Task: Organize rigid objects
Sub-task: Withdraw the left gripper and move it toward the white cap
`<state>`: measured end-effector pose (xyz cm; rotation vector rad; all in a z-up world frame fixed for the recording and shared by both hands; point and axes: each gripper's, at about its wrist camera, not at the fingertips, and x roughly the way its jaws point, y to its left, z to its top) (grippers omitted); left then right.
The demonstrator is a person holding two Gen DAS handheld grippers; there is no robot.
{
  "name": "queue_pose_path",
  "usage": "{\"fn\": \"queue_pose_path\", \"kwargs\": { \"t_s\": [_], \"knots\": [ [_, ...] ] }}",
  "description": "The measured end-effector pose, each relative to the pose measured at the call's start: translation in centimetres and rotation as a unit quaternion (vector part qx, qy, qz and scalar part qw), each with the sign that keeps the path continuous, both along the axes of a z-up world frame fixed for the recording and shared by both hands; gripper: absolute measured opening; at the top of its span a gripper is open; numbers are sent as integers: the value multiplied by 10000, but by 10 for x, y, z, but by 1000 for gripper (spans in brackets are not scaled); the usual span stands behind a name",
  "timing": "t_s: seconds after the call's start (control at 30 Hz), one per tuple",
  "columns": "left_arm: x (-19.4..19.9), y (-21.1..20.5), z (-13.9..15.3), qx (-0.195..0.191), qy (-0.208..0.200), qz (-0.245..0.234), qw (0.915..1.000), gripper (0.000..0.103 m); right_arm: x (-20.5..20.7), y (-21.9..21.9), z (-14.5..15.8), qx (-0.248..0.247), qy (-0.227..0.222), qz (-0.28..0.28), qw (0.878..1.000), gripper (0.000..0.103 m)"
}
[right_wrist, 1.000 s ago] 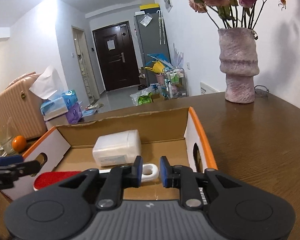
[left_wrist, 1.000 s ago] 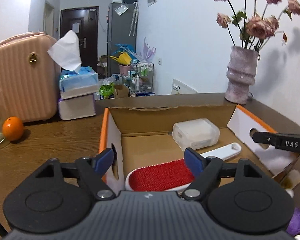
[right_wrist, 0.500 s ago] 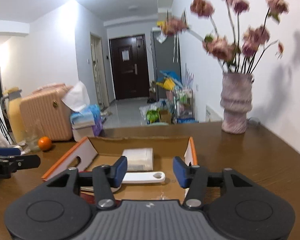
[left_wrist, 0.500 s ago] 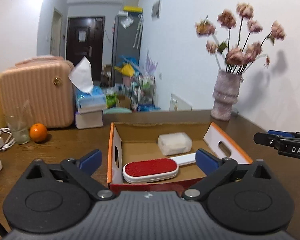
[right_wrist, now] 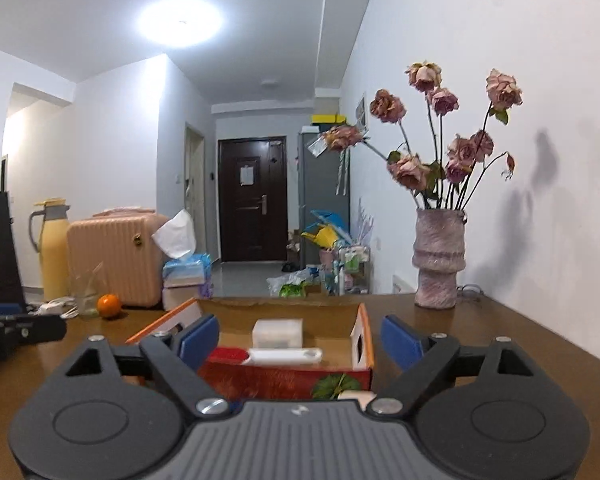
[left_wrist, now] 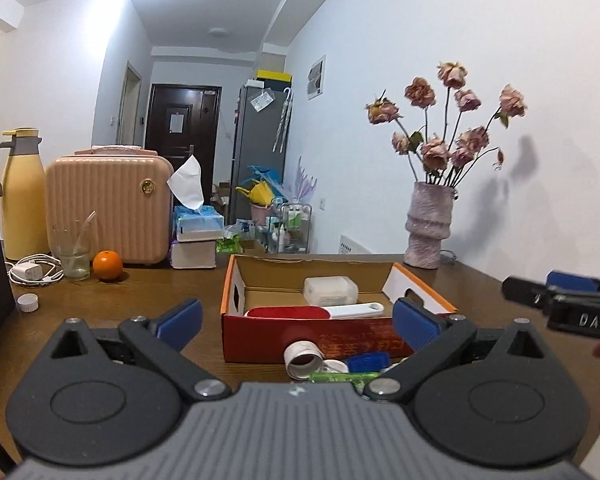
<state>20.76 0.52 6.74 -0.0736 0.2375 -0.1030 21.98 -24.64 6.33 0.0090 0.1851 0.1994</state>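
We hold both grippers back from the cardboard box [left_wrist: 332, 334] on the table [left_wrist: 112, 308]. The left gripper [left_wrist: 296, 320] has its fingers wide and empty; the right gripper [right_wrist: 300, 338] is opening, nothing between its fingers. The lint brush [left_wrist: 300, 313] and white case [left_wrist: 330, 290] lie inside the box. Loose caps [left_wrist: 303, 359] wait just before it; we should approach low and centre one between the fingers.

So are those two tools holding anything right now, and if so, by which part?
Nothing is held. The left tool is wide open and empty; the right tool is opening with nothing between its pads. The brush lies in the box.
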Motion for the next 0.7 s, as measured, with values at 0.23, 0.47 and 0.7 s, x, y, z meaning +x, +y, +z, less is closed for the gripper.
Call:
{"fn": "queue_pose_path", "kwargs": {
  "t_s": [0.23,0.47,0.7],
  "knots": [
    [-36,3,4,-97,-169,78,9998,103,-36,5,-1,31,-72,14,10000,88],
    [-86,6,-4,-264,-116,17,9996,103,-83,12,-9,-66,-114,-9,9999,89],
    [-103,5,-30,-202,310,54,9993,103,-119,18,-31,-72,19,50,10000,98]
  ]
}}
